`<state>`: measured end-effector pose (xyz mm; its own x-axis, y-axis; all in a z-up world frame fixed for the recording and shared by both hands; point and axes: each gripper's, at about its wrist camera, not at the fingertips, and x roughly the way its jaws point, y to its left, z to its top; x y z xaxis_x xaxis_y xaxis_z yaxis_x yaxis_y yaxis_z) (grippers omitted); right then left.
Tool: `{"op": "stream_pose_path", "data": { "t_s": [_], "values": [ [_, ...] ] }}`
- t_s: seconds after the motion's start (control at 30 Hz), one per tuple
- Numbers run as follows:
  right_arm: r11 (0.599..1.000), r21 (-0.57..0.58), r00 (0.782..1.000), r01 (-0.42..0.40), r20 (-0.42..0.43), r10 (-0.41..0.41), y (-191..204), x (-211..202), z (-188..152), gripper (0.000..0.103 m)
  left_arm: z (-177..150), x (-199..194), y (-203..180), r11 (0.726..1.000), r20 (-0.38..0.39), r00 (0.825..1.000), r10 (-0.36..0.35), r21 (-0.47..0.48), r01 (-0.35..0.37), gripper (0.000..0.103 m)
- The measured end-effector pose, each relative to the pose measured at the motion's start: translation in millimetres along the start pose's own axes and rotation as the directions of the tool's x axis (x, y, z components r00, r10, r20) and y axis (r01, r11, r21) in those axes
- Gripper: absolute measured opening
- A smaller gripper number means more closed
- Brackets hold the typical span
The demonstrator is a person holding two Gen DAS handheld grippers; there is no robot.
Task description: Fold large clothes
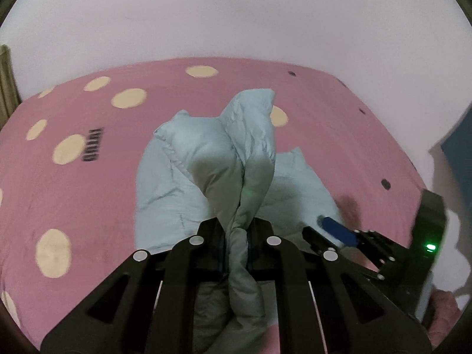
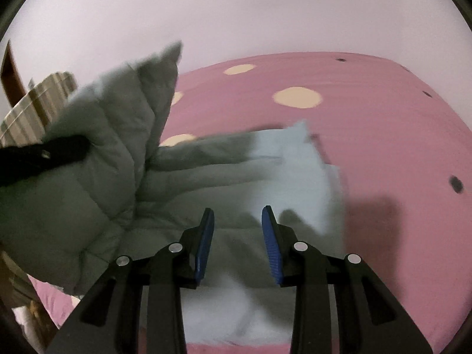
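A pale blue-grey padded jacket (image 1: pixel 177 177) lies on a pink bed sheet (image 1: pixel 73 200) with cream dots. My left gripper (image 1: pixel 236 230) is shut on a bunched fold of the jacket and holds it lifted above the rest. In the right wrist view the lifted fold (image 2: pixel 118 124) stands at the left, with the left gripper's black finger (image 2: pixel 44 153) on it. My right gripper (image 2: pixel 237 221) is open with blue pads (image 2: pixel 270 233), empty, just above the flat part of the jacket (image 2: pixel 295 171). It also shows in the left wrist view (image 1: pixel 330 230) at the right.
The pink sheet (image 2: pixel 383 147) spreads to the right and far side. A white wall (image 1: pixel 236 14) rises behind the bed. A striped cloth (image 2: pixel 32 103) and brown wooden piece (image 2: pixel 11 73) stand at the left edge. A blue surface (image 1: pixel 460 153) shows at far right.
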<state>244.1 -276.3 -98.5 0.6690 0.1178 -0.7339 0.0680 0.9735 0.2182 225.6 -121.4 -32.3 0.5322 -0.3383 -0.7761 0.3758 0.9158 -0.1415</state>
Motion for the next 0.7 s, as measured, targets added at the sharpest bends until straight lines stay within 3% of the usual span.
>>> {"op": "stream_pose_path", "data": {
  "t_s": [0.3,0.53,0.63,0.7],
  "values": [
    [0.992,0.114,0.999,0.047,-0.004,-0.047,-61,-19,-17,0.034,-23,73,-67,0.999,-0.103,0.995,-0.008,0.049,0.013,0.01],
    [0.985,0.16,0.998,0.064,-0.017,-0.063,-86,-16,-21,0.034,-35,89,-81,0.998,-0.104,0.995,-0.001,0.06,0.007,0.013],
    [0.984,0.165,0.998,0.065,-0.012,-0.064,-86,-18,-17,0.034,-35,74,-84,0.997,-0.074,0.997,-0.03,0.073,0.035,0.026],
    [0.984,0.168,0.998,0.063,-0.007,-0.062,-82,-18,-13,0.034,-33,59,-85,0.994,-0.045,0.996,-0.075,0.073,0.079,0.04]
  ]
}}
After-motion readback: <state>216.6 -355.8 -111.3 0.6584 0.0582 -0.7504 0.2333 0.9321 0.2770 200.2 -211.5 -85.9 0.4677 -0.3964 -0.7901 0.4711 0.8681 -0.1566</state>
